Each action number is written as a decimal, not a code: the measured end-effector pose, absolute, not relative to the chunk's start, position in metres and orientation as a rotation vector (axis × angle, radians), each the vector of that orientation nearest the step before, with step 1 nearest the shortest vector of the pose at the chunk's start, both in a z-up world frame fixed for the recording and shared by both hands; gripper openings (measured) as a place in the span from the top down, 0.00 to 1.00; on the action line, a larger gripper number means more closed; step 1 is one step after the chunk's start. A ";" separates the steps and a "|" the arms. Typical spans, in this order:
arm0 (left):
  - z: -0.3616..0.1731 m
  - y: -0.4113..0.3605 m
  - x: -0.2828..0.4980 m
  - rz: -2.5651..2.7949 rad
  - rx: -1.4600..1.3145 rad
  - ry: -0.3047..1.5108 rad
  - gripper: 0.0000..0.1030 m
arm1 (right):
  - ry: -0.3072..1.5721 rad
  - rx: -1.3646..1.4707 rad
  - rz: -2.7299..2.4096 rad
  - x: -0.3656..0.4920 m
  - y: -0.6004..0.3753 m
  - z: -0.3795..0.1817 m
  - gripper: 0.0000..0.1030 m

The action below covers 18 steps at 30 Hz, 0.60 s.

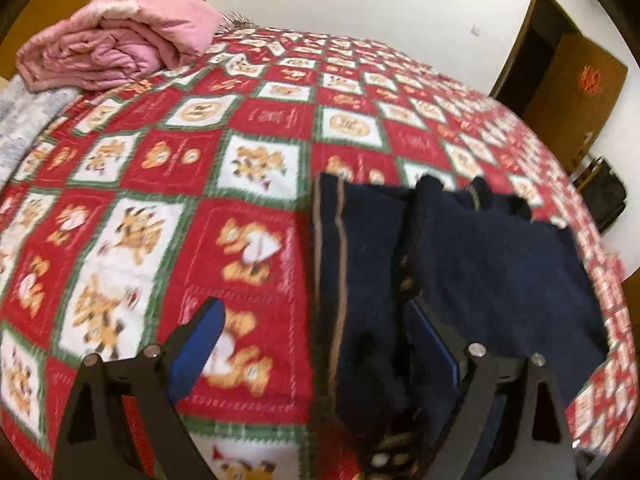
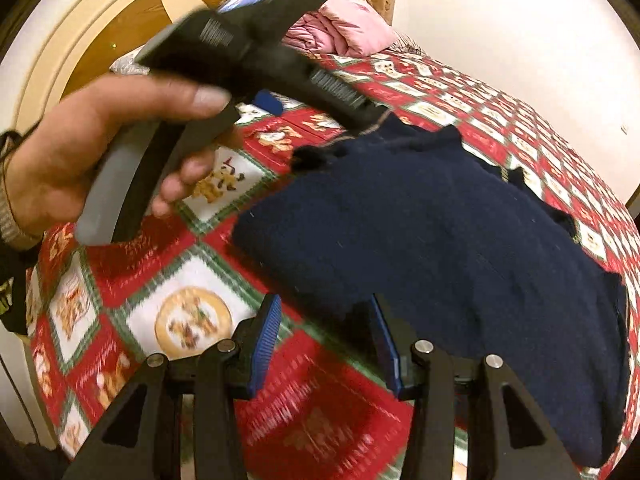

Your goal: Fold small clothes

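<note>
Closest to my lens, my left claw (image 1: 316, 340) has its fingers wide apart, one over the bedspread (image 1: 168, 168), the other against the navy garment (image 1: 460, 264). My right claw (image 2: 324, 340) is also spread, at the garment's near edge with nothing pinched. That garment lies folded on the bed. My left hand (image 2: 80, 152) grips its handle. Farther back sits a pink quilt (image 1: 116, 36).

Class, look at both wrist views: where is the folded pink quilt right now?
The pink quilt lies at the far end of the bed, top left in the left wrist view, beyond the navy garment on the red patterned bedspread.
</note>
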<state>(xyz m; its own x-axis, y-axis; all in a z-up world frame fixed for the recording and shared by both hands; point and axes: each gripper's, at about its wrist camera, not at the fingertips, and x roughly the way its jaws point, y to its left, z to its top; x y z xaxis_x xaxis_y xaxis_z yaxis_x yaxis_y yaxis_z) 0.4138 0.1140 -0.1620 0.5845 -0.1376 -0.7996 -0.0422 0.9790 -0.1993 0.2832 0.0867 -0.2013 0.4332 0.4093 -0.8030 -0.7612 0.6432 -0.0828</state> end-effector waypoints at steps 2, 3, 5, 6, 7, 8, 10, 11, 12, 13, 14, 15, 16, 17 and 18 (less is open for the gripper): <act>-0.161 0.114 0.426 -0.096 -0.226 0.945 0.09 | 0.830 -0.499 0.765 0.281 0.097 -0.207 0.55; -0.162 0.113 0.434 -0.118 -0.240 0.956 0.09 | 0.821 -0.519 0.763 0.279 0.102 -0.209 0.55; -0.166 0.111 0.450 -0.146 -0.279 0.981 0.09 | 0.799 -0.549 0.755 0.275 0.110 -0.212 0.55; -0.168 0.110 0.457 -0.159 -0.290 0.997 0.09 | 0.788 -0.560 0.750 0.275 0.112 -0.213 0.55; -0.171 0.108 0.463 -0.169 -0.304 1.010 0.09 | 0.775 -0.573 0.743 0.274 0.116 -0.214 0.55; -0.175 0.104 0.470 -0.178 -0.311 1.030 0.09 | 0.767 -0.578 0.737 0.274 0.116 -0.213 0.55; -0.182 0.098 0.479 -0.151 -0.261 1.057 0.09 | 0.760 -0.579 0.728 0.275 0.118 -0.214 0.55; -0.184 0.097 0.482 -0.133 -0.241 1.058 0.09 | 0.761 -0.581 0.720 0.276 0.119 -0.215 0.55; -0.187 0.097 0.486 -0.106 -0.226 1.061 0.09 | 0.759 -0.584 0.713 0.276 0.120 -0.216 0.55; -0.189 0.099 0.488 -0.106 -0.229 1.065 0.09 | 0.752 -0.588 0.712 0.276 0.120 -0.216 0.55; -0.193 0.100 0.491 -0.119 -0.246 1.075 0.09 | 0.744 -0.595 0.708 0.275 0.120 -0.217 0.55; -0.195 0.101 0.492 -0.129 -0.261 1.078 0.09 | 0.741 -0.598 0.708 0.275 0.120 -0.217 0.55; -0.195 0.103 0.491 -0.135 -0.269 1.068 0.09 | 0.741 -0.599 0.710 0.275 0.120 -0.217 0.55; -0.194 0.104 0.491 -0.158 -0.289 1.063 0.09 | 0.740 -0.594 0.712 0.275 0.120 -0.217 0.55; -0.195 0.106 0.492 -0.180 -0.309 1.069 0.09 | 0.741 -0.588 0.715 0.275 0.119 -0.217 0.55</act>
